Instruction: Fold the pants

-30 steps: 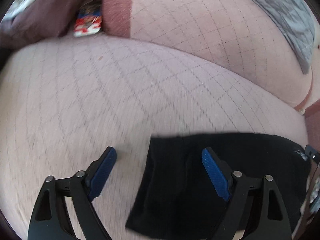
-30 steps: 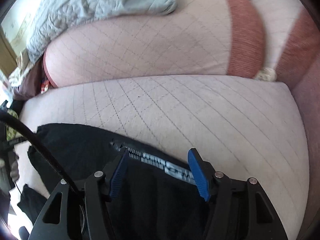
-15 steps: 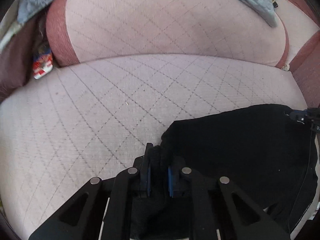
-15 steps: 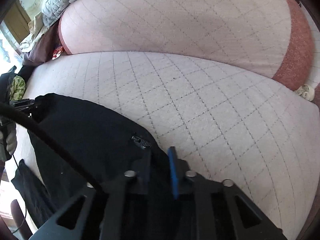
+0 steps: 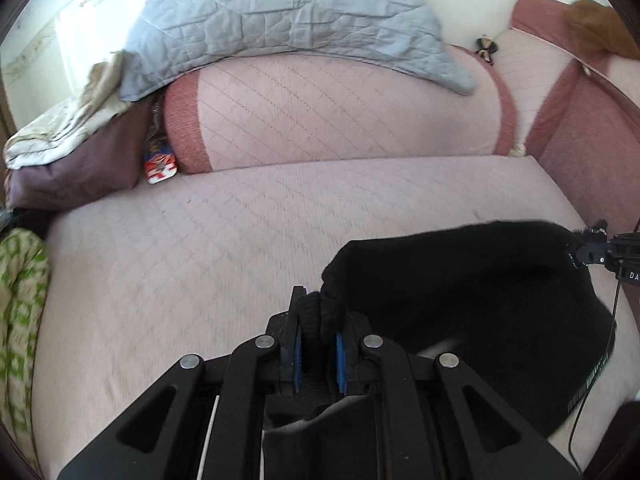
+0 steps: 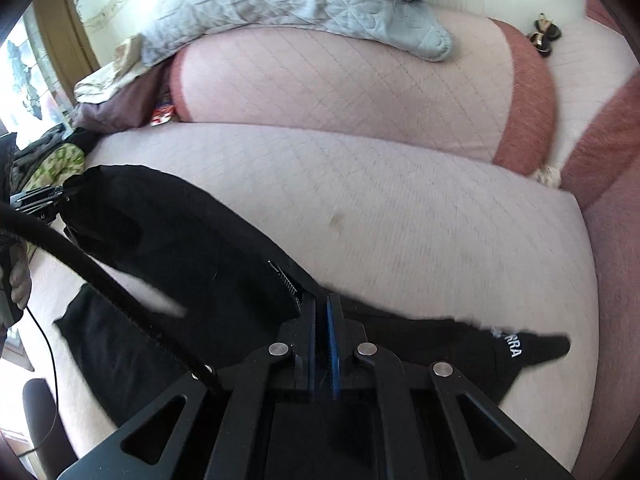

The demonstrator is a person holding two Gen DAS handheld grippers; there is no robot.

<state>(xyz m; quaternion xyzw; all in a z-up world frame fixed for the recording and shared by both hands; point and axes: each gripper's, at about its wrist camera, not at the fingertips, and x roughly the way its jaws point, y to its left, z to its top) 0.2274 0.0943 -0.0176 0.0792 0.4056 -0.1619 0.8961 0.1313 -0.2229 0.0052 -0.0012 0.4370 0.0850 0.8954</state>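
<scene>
Both tongs, spread a second ago, now pinch the black fabric pants: left tongs, right tongs; lift underway toward 12 o'clock.

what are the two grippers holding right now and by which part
Both hold the black pants. The left gripper pinches a bunched edge of fabric; the right gripper is clamped on the edge beside the zipper.
</scene>
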